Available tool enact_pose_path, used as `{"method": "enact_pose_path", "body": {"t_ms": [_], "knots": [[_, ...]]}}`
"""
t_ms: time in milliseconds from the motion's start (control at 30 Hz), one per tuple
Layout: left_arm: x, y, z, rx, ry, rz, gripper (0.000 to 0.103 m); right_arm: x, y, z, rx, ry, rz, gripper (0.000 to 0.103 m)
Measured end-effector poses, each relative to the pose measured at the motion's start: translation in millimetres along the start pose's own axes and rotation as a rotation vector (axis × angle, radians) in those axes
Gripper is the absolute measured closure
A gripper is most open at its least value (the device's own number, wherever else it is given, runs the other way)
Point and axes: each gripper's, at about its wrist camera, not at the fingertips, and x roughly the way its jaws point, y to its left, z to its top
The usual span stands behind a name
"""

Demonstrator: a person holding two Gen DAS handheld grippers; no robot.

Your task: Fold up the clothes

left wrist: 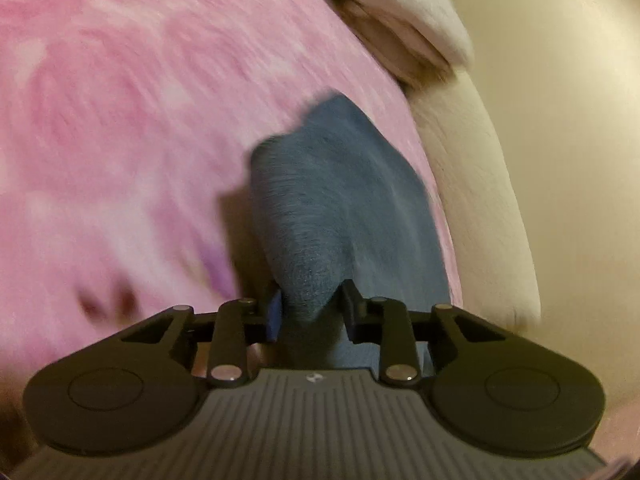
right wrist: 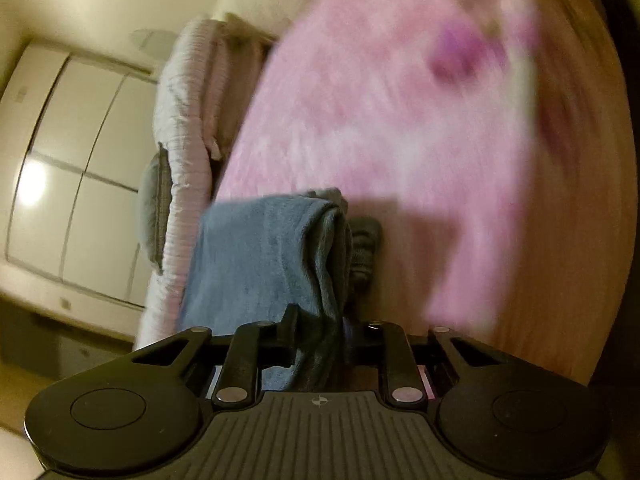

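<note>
A grey-blue fleece garment (left wrist: 320,200) lies bunched on a pink fuzzy blanket (left wrist: 120,120). In the left wrist view my left gripper (left wrist: 312,304) is shut on a thick fold of this cloth, which bulges up between the jaws. In the right wrist view the same garment (right wrist: 260,256) hangs in folded layers, and my right gripper (right wrist: 318,332) is shut on its darker folded edge. A rolled dark part of the garment (right wrist: 364,248) rests on the pink blanket (right wrist: 380,120) just beyond. Both views are blurred by motion.
A cream bed edge (left wrist: 480,200) and wall run along the right in the left wrist view, with a pale pillow (left wrist: 400,12) at the top. In the right wrist view, a pink-white folded quilt (right wrist: 184,128), a grey cushion (right wrist: 154,208) and white wardrobe doors (right wrist: 68,160) stand at left.
</note>
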Motion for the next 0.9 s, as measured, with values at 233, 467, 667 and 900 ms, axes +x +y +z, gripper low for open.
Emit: {"method": "enact_pose_path", "body": {"t_ms": [233,467,667,900], "knots": [[3,4,-44,-0.014,0.049,-0.028,0.076,4,-16,51,-0.022,0.042,0.017,0.069],[-23,28,-9,-0.081,-0.073,-0.005,0.058,-49,-28,-18,0.046,-0.015,0.026,0.045],[-4,28,6,-0.083,-0.072,-0.028,0.074,-57,-10,-57,-0.082,-0.016,0.022,0.074],[0,17,-14,0.012,-0.007,-0.050,0.081,-58,4,-18,-0.224,-0.117,-0.015,0.087]]}}
